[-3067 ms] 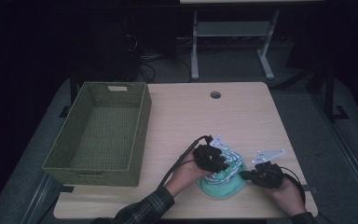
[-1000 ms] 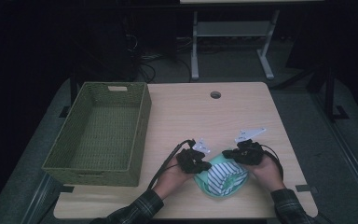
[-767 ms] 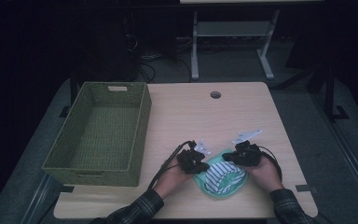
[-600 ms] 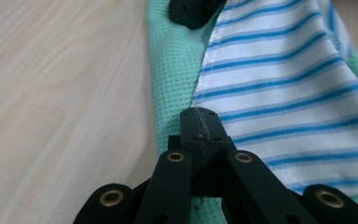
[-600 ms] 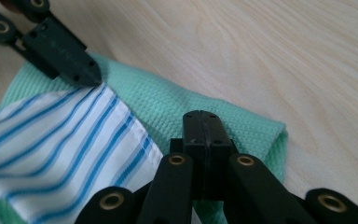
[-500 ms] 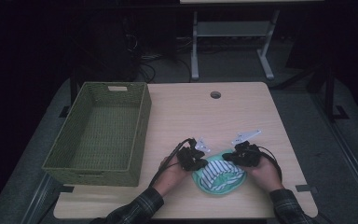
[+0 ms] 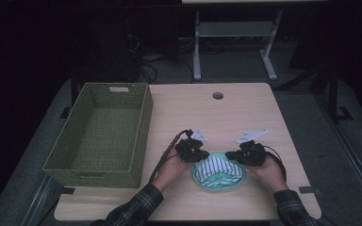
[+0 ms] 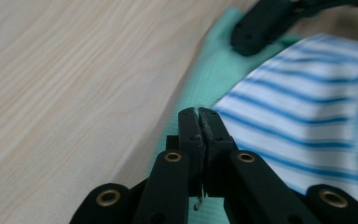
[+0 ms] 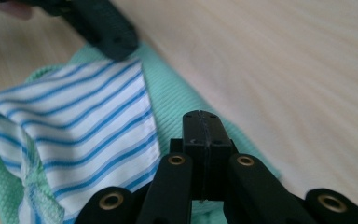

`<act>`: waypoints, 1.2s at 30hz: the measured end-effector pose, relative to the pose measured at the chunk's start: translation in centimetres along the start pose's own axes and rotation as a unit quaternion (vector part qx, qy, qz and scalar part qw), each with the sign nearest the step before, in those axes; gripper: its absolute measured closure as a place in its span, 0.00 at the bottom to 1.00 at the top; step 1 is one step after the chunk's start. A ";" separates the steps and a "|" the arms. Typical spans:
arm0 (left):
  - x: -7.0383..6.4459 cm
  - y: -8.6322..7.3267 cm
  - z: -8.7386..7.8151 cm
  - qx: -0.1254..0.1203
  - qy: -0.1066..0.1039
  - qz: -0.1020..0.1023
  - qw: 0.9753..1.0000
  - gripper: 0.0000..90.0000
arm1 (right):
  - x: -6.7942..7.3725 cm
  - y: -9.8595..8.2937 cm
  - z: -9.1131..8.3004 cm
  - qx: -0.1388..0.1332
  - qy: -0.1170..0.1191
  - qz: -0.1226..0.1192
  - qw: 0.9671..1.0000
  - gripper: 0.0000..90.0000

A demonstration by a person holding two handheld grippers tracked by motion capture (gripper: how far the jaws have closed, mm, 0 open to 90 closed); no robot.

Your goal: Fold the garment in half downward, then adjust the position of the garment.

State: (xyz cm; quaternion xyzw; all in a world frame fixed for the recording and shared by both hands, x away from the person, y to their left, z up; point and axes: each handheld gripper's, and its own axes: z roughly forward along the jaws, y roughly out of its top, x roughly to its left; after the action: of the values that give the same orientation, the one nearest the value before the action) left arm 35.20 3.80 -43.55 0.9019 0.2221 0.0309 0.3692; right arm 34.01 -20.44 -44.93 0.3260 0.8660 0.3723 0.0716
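Observation:
A cloth point(image 7: 217, 172), mint green outside and white with blue stripes inside, lies bunched near the table's front edge. My left gripper point(image 7: 201, 155) is at its upper left. In the left gripper view the jaws point(image 8: 199, 113) are pressed together right at the striped corner point(image 8: 298, 107), with frayed threads between the tips. My right gripper point(image 7: 234, 154) is at the cloth's upper right. Its jaws point(image 9: 202, 116) are shut just above the green edge point(image 9: 177, 93), with the striped layer point(image 9: 84, 121) to their left.
An empty green woven basket point(image 7: 103, 129) stands on the left of the wooden table point(image 7: 245, 113). A round cable hole point(image 7: 218, 95) sits near the far edge. Beyond the table is a dark floor with a white stand point(image 7: 231, 33).
Both hands have moved from the cloth's near side to its far corners. Over the last second they barely shifted while the striped layer settled flatter on the green.

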 end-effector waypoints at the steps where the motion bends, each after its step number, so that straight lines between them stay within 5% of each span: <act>1: -0.2 0.0 -0.3 -0.001 -0.004 0.003 1.000 0.98 | -0.2 0.1 -0.2 -0.004 -0.002 0.002 1.000 1.00; 8: -2.2 -0.7 -2.5 -0.024 -0.040 0.000 0.999 0.98 | -1.7 0.7 -0.3 -0.019 -0.013 0.014 1.000 1.00; 18: -4.5 -2.9 -1.7 0.018 -0.061 0.013 0.998 0.97 | -2.5 1.2 1.1 -0.009 -0.018 0.007 1.000 1.00; 27: -4.5 -3.5 -0.2 0.047 -0.057 0.019 0.997 0.97 | -2.8 0.3 1.2 0.006 -0.017 0.012 1.000 1.00; 36: -3.2 -3.3 -0.5 0.055 -0.013 0.027 0.998 0.97 | -2.6 -0.7 0.5 0.016 -0.014 0.011 1.000 1.00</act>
State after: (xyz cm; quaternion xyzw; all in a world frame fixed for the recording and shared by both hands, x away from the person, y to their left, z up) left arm 30.96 4.88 -45.10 0.9269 0.1941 0.0168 0.3208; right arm 35.84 -22.13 -46.04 0.3416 0.8673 0.3544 0.0742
